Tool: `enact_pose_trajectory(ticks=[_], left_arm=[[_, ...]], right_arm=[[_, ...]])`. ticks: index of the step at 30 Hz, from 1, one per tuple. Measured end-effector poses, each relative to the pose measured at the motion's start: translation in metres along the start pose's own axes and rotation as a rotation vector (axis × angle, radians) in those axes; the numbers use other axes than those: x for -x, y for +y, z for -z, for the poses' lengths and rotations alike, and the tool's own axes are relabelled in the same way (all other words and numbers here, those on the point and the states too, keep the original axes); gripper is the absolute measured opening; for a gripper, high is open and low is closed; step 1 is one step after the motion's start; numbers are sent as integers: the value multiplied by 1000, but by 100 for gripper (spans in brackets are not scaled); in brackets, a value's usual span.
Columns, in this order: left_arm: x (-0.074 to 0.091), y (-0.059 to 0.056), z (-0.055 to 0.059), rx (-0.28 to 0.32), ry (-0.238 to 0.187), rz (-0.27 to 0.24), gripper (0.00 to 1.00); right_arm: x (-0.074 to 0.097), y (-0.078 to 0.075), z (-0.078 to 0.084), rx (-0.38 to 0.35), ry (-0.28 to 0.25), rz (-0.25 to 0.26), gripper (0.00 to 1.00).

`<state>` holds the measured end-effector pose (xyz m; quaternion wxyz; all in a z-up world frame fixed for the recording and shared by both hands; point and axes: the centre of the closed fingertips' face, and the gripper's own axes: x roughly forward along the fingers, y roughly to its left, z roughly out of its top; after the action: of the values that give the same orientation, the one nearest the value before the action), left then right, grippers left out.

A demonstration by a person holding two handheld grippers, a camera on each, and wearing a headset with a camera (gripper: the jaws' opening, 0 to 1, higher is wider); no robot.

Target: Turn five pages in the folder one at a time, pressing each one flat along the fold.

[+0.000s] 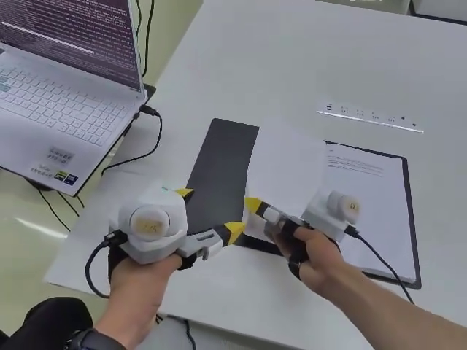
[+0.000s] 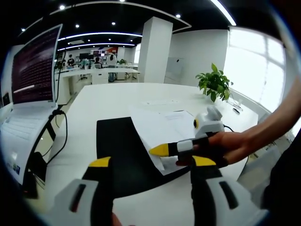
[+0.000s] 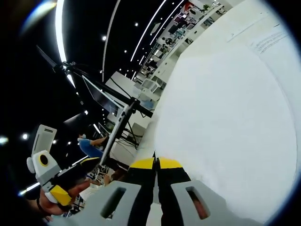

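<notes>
The task looks to be at its start. The folder [image 1: 219, 171] lies open on the tabletop [image 1: 292, 65], just right of the laptop [image 1: 58, 109]. Its left inside cover is bare black with no sheet lying on it, so by my reading this is the first page of the five. None has been laid over or pressed yet, though the pictures cannot prove the count.

That page [image 1: 284, 171] stands lifted above the fold, mid-turn. The right tool [image 1: 254, 206] has its jaws closed on the page's near edge — in the right gripper view the yellow tips meet with the sheet between them. The left tool [image 1: 208, 213] hovers over the near end of the black cover with its jaws spread wide, holding nothing and not touching the page.

What is left is to lay this page down on the left, press it flat along the fold, then do four more the same way.

The folder is thin and black and lies flat. The side of the lifted page facing the head view is plain white and bows softly, as light paper would. On the right half the next sheet [image 1: 372, 211] lies flat, with a few lines of print at its top.
</notes>
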<state>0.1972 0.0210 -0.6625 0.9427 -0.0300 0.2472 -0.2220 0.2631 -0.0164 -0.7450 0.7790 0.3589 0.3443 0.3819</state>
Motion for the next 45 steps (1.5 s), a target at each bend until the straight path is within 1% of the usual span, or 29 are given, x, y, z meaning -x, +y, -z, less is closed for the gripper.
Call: enact_pose_trajectory(ticks=[5,10,13,17,18,21,24,28,30,32,35,37,39,41,45], left_arm=[[0,0,0,-2,4,1,67],[0,3,1,7,4,-6,66],[-1,5,2,15,7,-8,67],[-1,8,2,14,11,-11,66],[-2,8,2,13,12,-12,66],[-2,9,3,13,15,-12,66],[-3,10,6,14,19,-14,66],[-5,9,12,16,32,-12,65],[-6,8,14,18,35,-11,65],[-9,8,17,15,46,-10,62],[-14,9,22,13,59,-3,57],[-18,9,23,12,65,3,53],[-22,10,24,9,74,10,48],[-28,11,26,10,77,15,42],[-42,8,29,-15,98,40,32]], right_arm=[[-8,-8,2,-11,13,20,0],[-14,-16,5,-31,20,46,0],[-19,-22,9,-31,35,67,1],[-24,-26,11,-28,45,72,0],[-26,-27,12,-32,48,75,1],[-28,-30,14,-29,58,86,9],[-27,-32,16,-20,65,86,10],[-26,-30,15,-13,68,75,14],[-23,-29,14,-8,68,69,17],[-20,-25,10,-7,56,52,19],[-12,-14,3,13,41,29,21],[-6,-10,-3,27,30,17,22],[1,-6,-11,45,8,9,23],[6,-5,-16,55,0,7,23],[21,-5,-25,92,-12,17,22]])
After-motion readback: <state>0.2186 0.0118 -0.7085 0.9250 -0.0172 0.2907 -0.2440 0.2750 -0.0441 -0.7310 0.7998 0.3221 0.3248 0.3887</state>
